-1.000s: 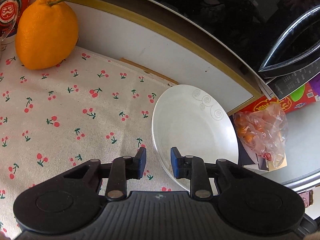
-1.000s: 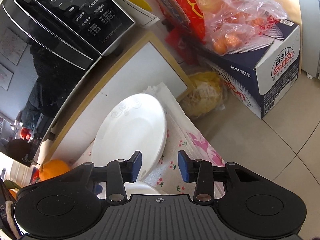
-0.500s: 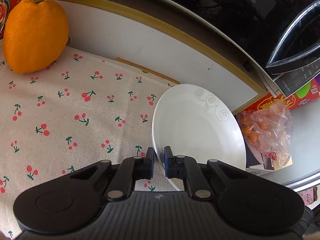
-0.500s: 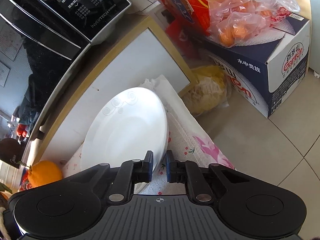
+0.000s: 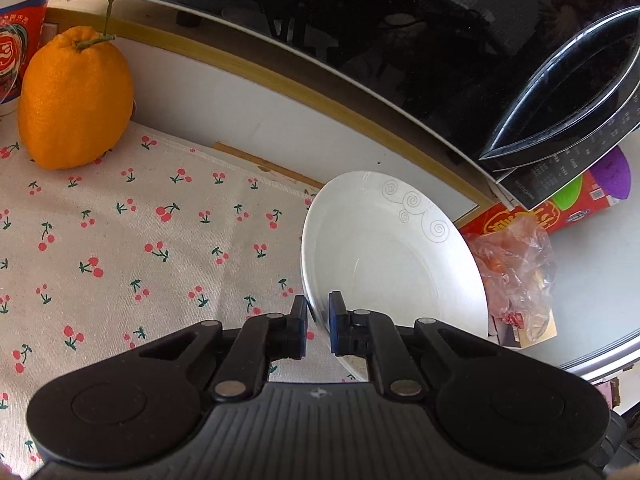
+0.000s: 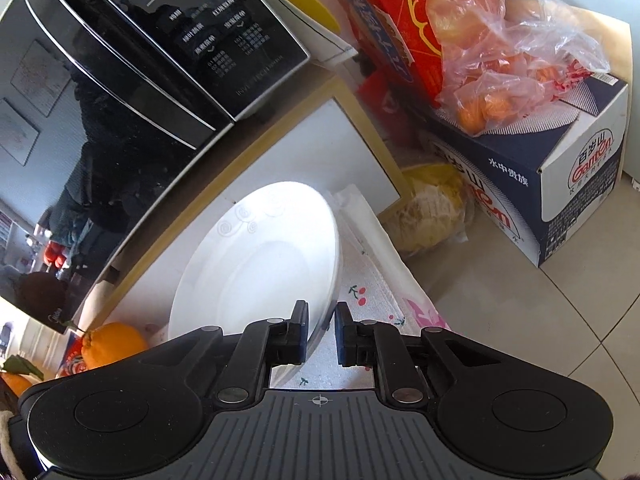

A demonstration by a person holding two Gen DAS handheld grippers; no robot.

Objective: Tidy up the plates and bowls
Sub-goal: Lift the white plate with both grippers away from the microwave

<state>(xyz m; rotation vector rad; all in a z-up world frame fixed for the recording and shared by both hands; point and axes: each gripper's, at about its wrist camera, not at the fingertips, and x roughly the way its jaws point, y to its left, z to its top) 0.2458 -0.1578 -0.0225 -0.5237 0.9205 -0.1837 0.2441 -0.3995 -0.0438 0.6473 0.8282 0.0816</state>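
Both tools grip the white plate (image 5: 392,256): left tool (image 5: 318,322) clamped on its near-left rim, right tool (image 6: 322,328) on its near-right rim. Lift evenly and level, clear of the cherry-print cloth (image 5: 120,248) beneath.

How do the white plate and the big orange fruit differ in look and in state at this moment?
The plate is white, shallow and smooth, with faint spiral marks near its rim; the orange is bright, rounded and bumpy, with a green stem. The plate is clamped at opposite edges by the left gripper and the right gripper; the orange is untouched. The plate seems tilted; the orange rests on the cloth. Both are over the cherry-print cloth.
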